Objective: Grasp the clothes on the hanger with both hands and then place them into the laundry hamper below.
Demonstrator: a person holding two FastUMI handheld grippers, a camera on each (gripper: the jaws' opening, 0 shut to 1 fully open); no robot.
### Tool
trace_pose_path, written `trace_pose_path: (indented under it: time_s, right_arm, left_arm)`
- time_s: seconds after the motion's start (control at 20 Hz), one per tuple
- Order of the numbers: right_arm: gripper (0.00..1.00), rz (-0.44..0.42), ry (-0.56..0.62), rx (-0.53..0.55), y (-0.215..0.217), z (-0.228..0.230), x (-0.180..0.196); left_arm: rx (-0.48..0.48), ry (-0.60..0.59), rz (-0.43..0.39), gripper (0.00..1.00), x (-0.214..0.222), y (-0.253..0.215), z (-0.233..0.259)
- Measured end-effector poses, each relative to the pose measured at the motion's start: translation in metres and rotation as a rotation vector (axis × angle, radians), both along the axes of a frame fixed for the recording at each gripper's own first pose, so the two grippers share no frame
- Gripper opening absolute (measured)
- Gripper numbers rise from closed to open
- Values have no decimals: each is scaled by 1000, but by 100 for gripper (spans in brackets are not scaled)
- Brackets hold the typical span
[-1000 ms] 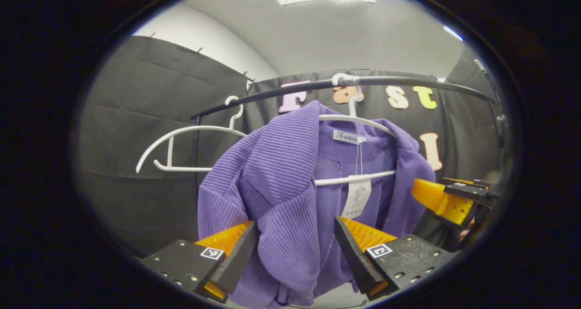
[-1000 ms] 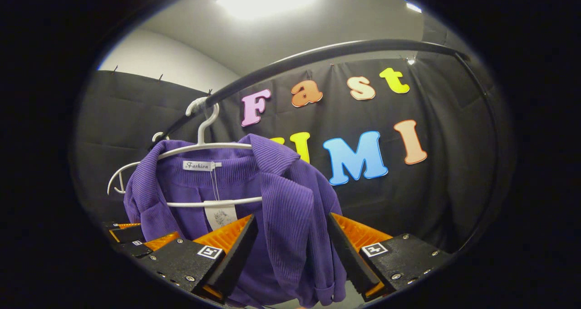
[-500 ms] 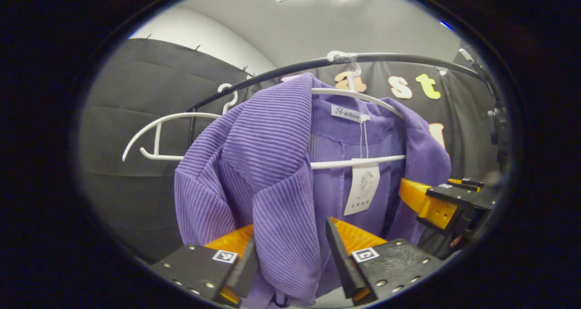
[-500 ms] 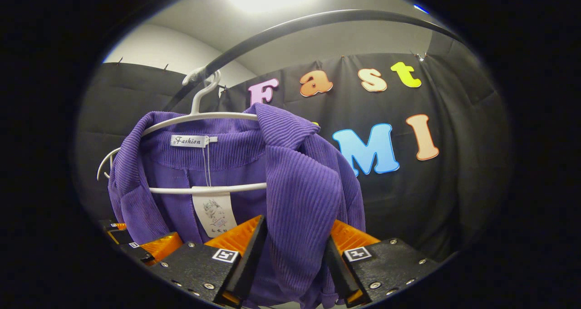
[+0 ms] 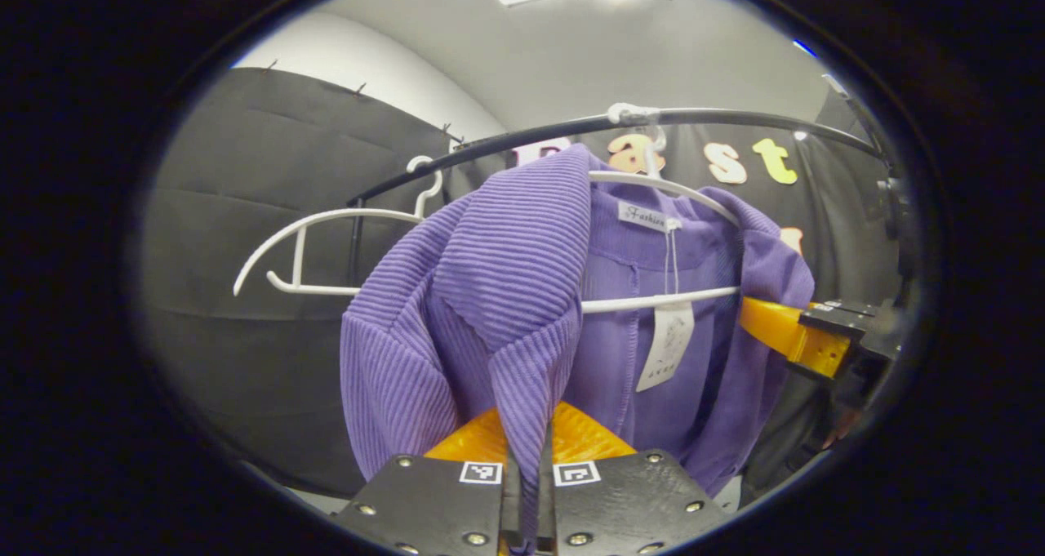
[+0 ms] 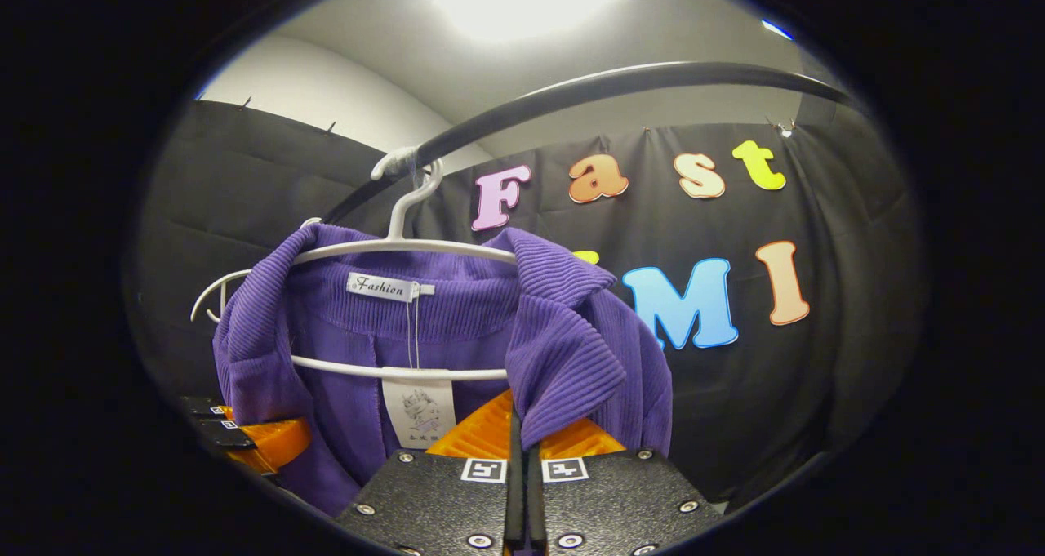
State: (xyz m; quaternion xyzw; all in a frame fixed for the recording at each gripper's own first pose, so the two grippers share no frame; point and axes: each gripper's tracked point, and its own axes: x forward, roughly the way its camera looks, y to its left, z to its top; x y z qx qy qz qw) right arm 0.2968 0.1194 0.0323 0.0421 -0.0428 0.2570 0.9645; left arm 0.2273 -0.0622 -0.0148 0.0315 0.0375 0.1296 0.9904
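A: Gripping now? Your left gripper [image 5: 526, 491], quick.

B: Both its orange-and-black fingers are pressed together on the front edge of the purple ribbed knit cardigan [image 5: 490, 295], low on the lapel fold. The fabric runs right down into the seam between them.

A: And your right gripper [image 6: 518, 478]?

B: Same story in the right gripper view. Its fingers are clamped tight on the other lapel of the cardigan [image 6: 563, 352], cloth pinched between the pads.

A: Where does the garment sit?

B: It hangs on the white plastic hanger [image 5: 653, 299], which is hooked over the curved black metal rail [image 5: 735, 117]. Collar draped over the hanger's shoulders, paper tag [image 5: 665, 344] dangling below the crossbar.

A: Anything else on the rail?

B: A second white hanger, bare [image 5: 302, 246], to the left in the left gripper view, beside the cardigan.

A: You see the other tool from each side?

B: Yes. From the left gripper view your right gripper sits at the cardigan's far edge, orange finger touching cloth. From the right gripper view the left one peeks in low-left, against the sleeve.
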Motion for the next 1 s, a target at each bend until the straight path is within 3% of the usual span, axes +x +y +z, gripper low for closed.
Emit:
trace_pose_path:
  time_s: [0.1, 0.2, 0.35, 0.4, 0.5, 0.7, 1.0]
  right_arm:
    - [1, -30, -59, 23, -10, 21, 1]
    - [1, -53, -118, 41, -21, 42, 4]
    - [1, -97, -189, 44, -38, 64, 20]
    - [1, -111, -200, 42, -42, 67, 27]
    - [1, -129, -210, 41, -47, 72, 34]
    - [1, -160, -243, 30, -55, 84, 44]
    - [2, -171, -242, -10, -59, 69, 76]
  left_arm:
    - [15, -22, -23, 3, -10, -4, 13]
    - [12, -49, -55, 12, -21, -8, 33]
    - [50, -92, -73, 12, -30, -9, 68]
    - [62, -99, -74, 8, -32, -8, 77]
    - [82, -118, -69, 3, -37, -4, 89]
    - [116, -144, -27, 12, -49, 21, 115]
    - [112, -207, 43, 12, -49, 78, 153]
